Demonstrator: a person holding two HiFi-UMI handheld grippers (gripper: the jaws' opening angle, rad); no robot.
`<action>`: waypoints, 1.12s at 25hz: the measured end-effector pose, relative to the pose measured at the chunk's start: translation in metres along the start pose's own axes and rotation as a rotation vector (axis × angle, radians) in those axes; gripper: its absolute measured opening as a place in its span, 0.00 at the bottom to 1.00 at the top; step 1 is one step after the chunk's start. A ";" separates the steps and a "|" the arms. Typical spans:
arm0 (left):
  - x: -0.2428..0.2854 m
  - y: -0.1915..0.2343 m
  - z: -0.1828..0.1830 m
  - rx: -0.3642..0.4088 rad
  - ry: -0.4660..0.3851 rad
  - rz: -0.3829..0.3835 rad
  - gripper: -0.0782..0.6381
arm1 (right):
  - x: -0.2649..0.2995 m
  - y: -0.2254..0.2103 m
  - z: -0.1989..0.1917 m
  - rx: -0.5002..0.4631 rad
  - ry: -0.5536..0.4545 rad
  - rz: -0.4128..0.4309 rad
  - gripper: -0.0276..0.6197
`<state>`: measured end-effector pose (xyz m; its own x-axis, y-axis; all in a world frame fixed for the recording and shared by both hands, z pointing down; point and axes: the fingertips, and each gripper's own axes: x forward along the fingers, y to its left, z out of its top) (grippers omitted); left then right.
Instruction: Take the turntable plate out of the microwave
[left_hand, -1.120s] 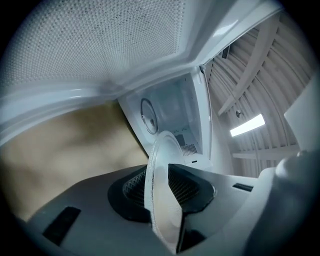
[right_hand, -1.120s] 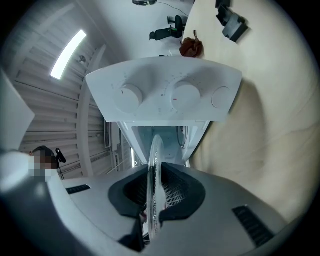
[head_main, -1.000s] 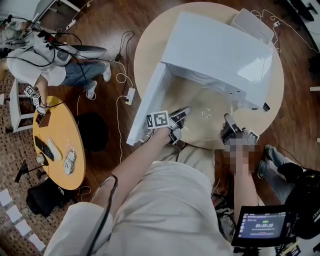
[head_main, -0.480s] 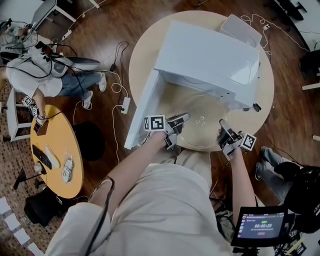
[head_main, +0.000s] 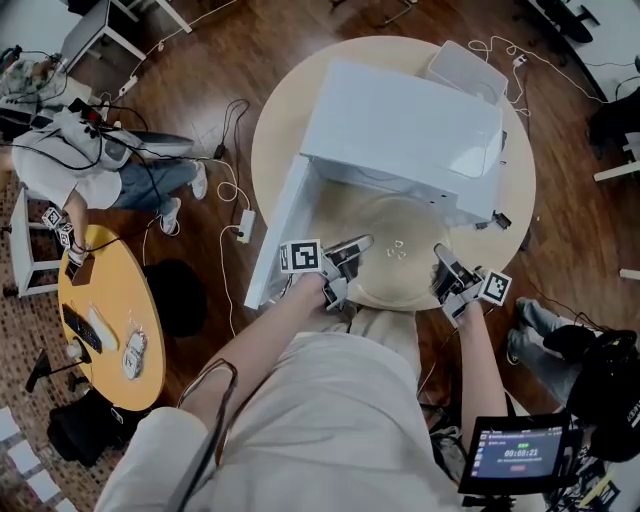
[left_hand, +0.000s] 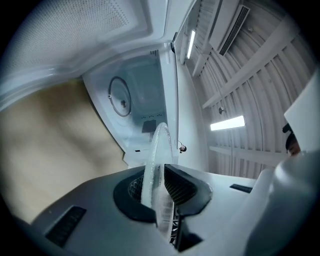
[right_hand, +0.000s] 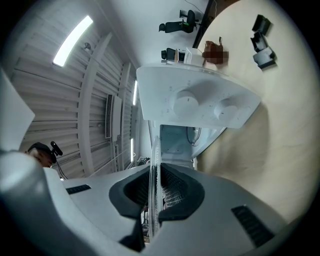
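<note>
A clear glass turntable plate (head_main: 400, 250) hangs level in front of the open white microwave (head_main: 400, 120), outside its cavity and over the table's near edge. My left gripper (head_main: 352, 250) holds its left rim. In the left gripper view the plate's edge (left_hand: 159, 150) stands between the pads of the left gripper (left_hand: 159, 187), whose jaws have just been closing onto it. My right gripper (head_main: 440, 265) is shut on the right rim. The thin glass edge (right_hand: 155, 165) is pinched between the black pads of the right gripper (right_hand: 156, 200).
The microwave door (head_main: 285, 235) swings open to the left, beside my left hand. A white box (head_main: 462, 68) sits behind the microwave on the round table (head_main: 270, 130). A small yellow table (head_main: 100, 320), a seated person (head_main: 70, 150), floor cables and a monitor (head_main: 515, 452) surround it.
Both grippers have risen a little with the plate between them, still in front of the open microwave. The head camera's view has shifted, so the microwave sits higher in the picture.
</note>
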<state>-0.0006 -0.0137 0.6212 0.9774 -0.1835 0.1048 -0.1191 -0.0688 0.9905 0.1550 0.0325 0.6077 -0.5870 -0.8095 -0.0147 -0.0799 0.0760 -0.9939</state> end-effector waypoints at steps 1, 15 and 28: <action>0.000 -0.003 0.000 -0.006 -0.004 -0.004 0.19 | 0.000 0.003 0.001 -0.009 0.002 -0.002 0.09; 0.007 -0.034 -0.012 -0.031 0.080 -0.023 0.18 | -0.019 0.031 0.003 -0.025 0.030 -0.012 0.09; 0.006 -0.068 -0.021 -0.056 0.104 -0.091 0.17 | -0.033 0.067 -0.003 -0.052 0.050 -0.038 0.09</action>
<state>0.0172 0.0104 0.5567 0.9969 -0.0766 0.0201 -0.0221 -0.0248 0.9994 0.1663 0.0663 0.5423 -0.6222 -0.7823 0.0299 -0.1436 0.0765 -0.9867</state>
